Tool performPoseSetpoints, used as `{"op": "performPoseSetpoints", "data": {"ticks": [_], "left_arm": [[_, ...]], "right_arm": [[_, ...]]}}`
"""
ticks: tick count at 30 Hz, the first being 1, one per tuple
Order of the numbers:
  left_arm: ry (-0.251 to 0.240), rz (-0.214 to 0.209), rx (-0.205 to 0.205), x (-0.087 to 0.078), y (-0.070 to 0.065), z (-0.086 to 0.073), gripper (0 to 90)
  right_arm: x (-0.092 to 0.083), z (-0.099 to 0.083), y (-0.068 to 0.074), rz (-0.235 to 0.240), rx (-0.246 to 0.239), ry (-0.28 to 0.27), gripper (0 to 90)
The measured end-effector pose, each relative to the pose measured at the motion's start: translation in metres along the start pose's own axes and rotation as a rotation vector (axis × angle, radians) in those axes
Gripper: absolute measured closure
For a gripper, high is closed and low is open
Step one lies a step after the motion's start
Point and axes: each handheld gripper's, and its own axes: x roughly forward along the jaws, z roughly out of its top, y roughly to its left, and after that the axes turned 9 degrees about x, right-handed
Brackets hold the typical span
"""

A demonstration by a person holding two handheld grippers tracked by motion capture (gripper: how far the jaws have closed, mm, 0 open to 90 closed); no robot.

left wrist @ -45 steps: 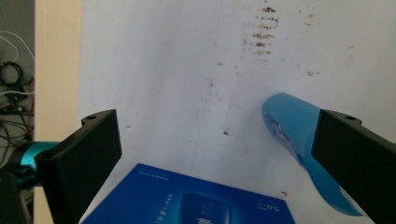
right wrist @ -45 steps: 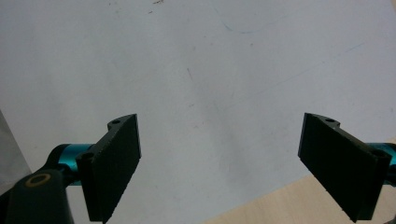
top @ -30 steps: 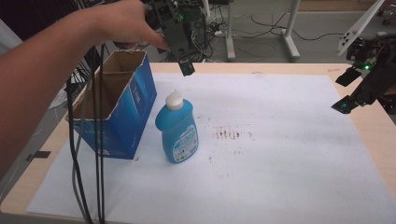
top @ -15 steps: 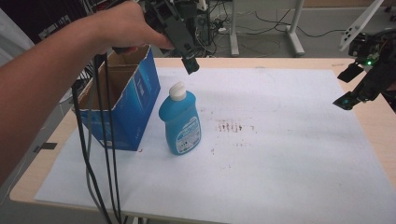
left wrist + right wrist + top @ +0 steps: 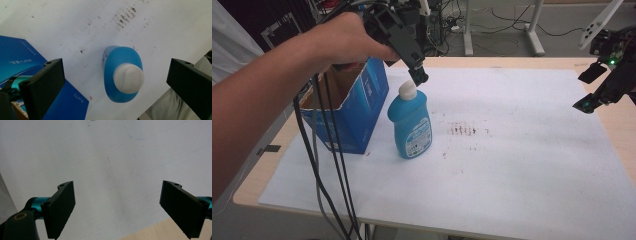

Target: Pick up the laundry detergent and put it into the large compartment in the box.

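High view: stained white sheet (image 5: 522,165) covers wooden table (image 5: 612,125), cables (image 5: 507,22) behind

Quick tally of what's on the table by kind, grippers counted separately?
Bottles: 1, blue bottle with white cap
Boxes: 1, open blue box
Sheets: 1, white sheet covering the table
Grippers: 2, left gripper and right gripper
Total: 5

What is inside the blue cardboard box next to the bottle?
The blue box is open on top; the high view shows brown inner walls. Its bottom is hidden by the near wall, the person's arm and the cables, so any contents cannot be told.
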Motion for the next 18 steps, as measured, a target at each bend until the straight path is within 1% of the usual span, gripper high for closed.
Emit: {"op": "performPoseSetpoints", "data": {"ticks": [4,5,7,8,11,13,14,18], "left_arm": [[0.001,-0.011,-0.008,0.004,-0.005,-0.002,1.7],[0.007,-0.015,-0.012,0.006,-0.008,-0.003,1.7],[0.010,-0.019,-0.010,0.007,-0.009,-0.003,1.7],[0.007,-0.022,-0.021,0.011,-0.011,-0.005,1.7],[0.004,-0.027,-0.030,0.015,-0.013,-0.006,1.7],[0.015,-0.035,-0.032,0.023,-0.016,-0.009,1.7],[0.015,-0.035,-0.032,0.023,-0.016,-0.009,1.7],[0.015,-0.045,-0.037,0.035,-0.017,-0.012,1.6]], "right_arm": [[0.000,0.000,0.001,-0.002,-0.001,0.001,12.2],[0.000,0.000,0.001,-0.003,-0.002,0.001,12.2],[0.000,0.000,0.002,-0.003,-0.001,-0.001,12.2],[0.000,0.000,0.002,-0.002,-0.002,-0.001,12.2],[0.000,0.000,0.003,0.000,-0.005,0.000,12.2],[0.000,0.000,0.003,-0.002,-0.011,0.002,12.2],[0.000,0.000,0.003,-0.002,-0.011,0.002,12.2],[0.002,0.000,0.004,0.003,-0.009,0.003,12.2]]}}
